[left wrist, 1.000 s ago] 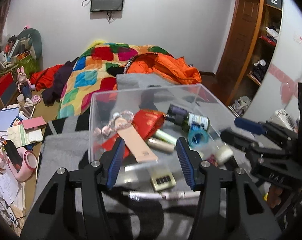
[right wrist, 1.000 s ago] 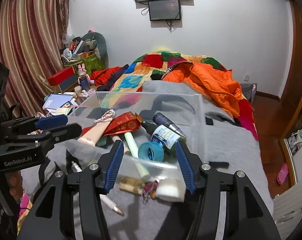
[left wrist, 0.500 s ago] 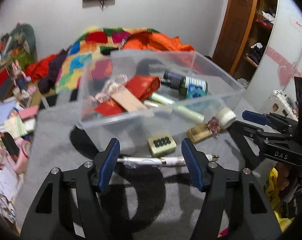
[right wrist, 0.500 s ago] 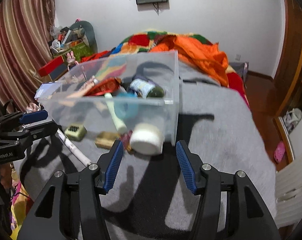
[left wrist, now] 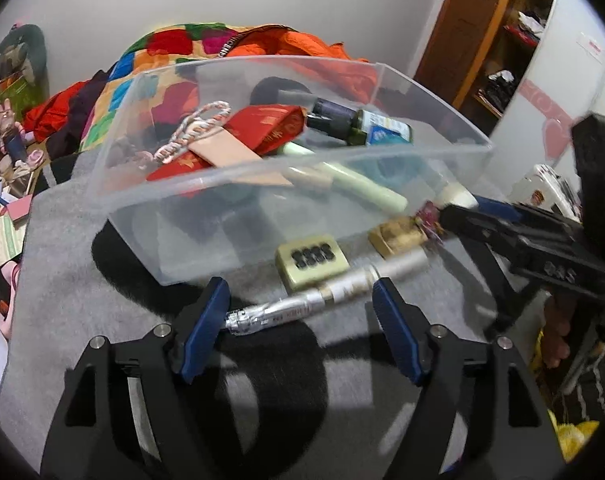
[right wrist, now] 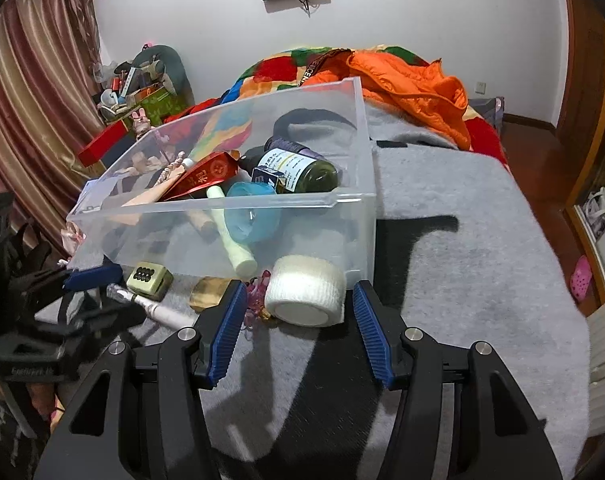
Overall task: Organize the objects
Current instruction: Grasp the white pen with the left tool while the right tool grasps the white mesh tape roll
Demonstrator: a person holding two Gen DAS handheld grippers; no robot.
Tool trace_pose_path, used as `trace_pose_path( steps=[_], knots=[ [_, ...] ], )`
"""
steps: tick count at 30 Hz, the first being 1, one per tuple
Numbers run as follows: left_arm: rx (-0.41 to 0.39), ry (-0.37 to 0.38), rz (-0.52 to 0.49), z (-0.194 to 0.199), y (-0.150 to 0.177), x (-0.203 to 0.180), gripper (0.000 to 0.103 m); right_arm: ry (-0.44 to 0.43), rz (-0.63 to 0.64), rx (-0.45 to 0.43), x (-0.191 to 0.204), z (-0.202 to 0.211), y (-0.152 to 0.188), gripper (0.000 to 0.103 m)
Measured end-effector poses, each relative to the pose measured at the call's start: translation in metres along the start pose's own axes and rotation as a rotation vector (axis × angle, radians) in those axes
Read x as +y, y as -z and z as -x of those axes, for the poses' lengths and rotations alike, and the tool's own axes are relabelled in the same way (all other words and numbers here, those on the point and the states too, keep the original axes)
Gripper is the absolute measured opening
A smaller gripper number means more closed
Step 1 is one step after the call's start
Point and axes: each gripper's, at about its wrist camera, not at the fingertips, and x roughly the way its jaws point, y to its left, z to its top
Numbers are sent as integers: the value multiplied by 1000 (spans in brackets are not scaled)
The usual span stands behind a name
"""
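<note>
— Where's your silver pen (left wrist: 322, 298)?

— On the grey blanket (left wrist: 74, 280) before the clear bin (left wrist: 230, 168), between your left gripper (left wrist: 300, 330)'s just-widened, empty jaws. It's light, stiff, slippery; pinch mid-barrel. The right gripper (right wrist: 298, 330), part-open, empty, brackets the soft tape roll (right wrist: 304, 290).

1 clear bin (right wrist: 354, 200). Inside: 1 dark bottle (right wrist: 302, 170), 1 red packet (right wrist: 206, 172), 1 blue ring (right wrist: 250, 216), 1 pale green tube (right wrist: 230, 240).

Outside on grey blanket (right wrist: 462, 280): 1 white tape roll (right wrist: 306, 296), 1 silver pen (left wrist: 302, 304), 1 small button box (left wrist: 312, 260), 1 tan block (left wrist: 396, 236).

2 tools: left (left wrist: 300, 332), right (right wrist: 298, 332).
</note>
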Motion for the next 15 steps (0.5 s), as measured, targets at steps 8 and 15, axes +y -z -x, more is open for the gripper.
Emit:
trace_pose_path(
  steps=[8, 15],
  knots=[
    [30, 91, -36, 23, 11, -13, 70, 1, 3, -4, -2, -1, 3, 37],
    [55, 87, -112, 10, -9, -28, 69, -2, 3, -16, -4, 7, 7, 37]
  ],
)
